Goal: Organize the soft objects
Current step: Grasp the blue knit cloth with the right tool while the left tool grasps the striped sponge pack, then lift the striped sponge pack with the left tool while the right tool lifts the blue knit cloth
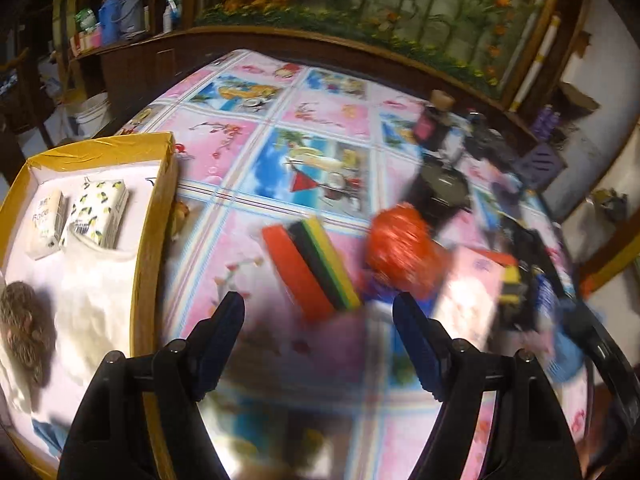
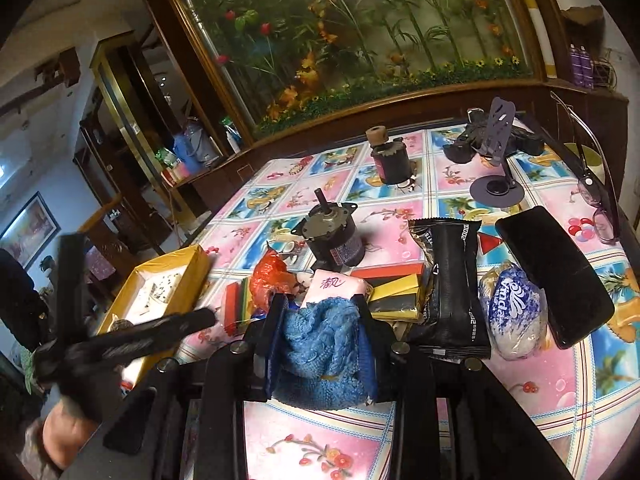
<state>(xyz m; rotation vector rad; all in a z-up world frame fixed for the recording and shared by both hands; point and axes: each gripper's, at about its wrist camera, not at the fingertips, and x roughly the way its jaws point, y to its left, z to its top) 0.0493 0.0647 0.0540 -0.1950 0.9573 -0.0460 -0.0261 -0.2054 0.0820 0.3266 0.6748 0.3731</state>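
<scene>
My right gripper (image 2: 320, 314) is shut on a blue knitted cloth (image 2: 324, 344), held just above the near side of the table. Behind it lie a pink tissue pack (image 2: 336, 286), an orange mesh scrubber (image 2: 268, 280), red, yellow and black sponges (image 2: 396, 280) and a blue-and-white tissue pack (image 2: 512, 312). My left gripper (image 1: 318, 320) is open with nothing between its fingers, above a striped sponge (image 1: 312, 268) and next to the orange mesh scrubber (image 1: 400, 248). It shows blurred in the right wrist view (image 2: 120, 340). The yellow box (image 1: 156, 240) on the left holds two tissue packs (image 1: 80, 216), a white cloth (image 1: 92, 280) and a brown scrubber (image 1: 24, 320).
Hard things share the flowered tablecloth (image 2: 400, 432): a grey motor (image 2: 332, 236), a black packet (image 2: 448, 280), a black case (image 2: 552, 276), glasses (image 2: 600, 208), a phone stand (image 2: 496, 152) and a dark cylinder (image 2: 392, 160). A wooden cabinet stands behind the table.
</scene>
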